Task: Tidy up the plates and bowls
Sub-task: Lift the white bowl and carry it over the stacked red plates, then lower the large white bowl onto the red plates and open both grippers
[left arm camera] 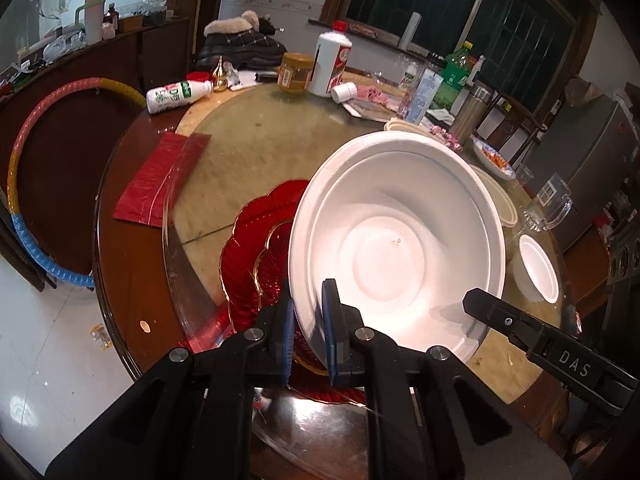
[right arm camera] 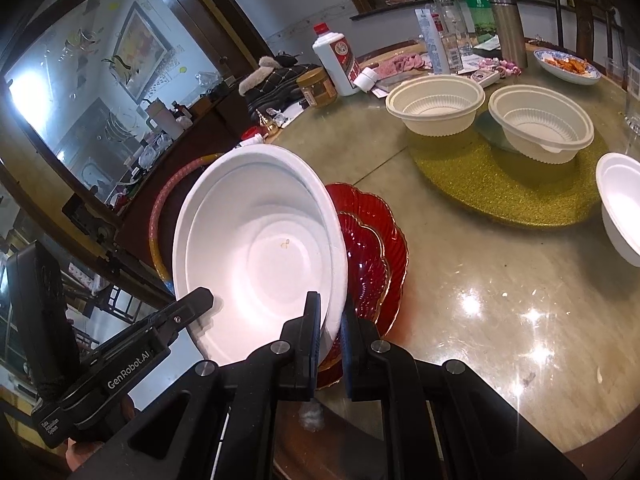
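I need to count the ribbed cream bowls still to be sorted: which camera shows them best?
The right wrist view: two ribbed cream bowls stand in plain sight on the gold mat. In the left wrist view the large white bowl hides all but slivers of their rims.

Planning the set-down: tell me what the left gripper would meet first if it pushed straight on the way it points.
The left gripper, shut on the white bowl's rim, points down at the stacked red plates just beyond; they would likely be met first, though depth is uncertain.
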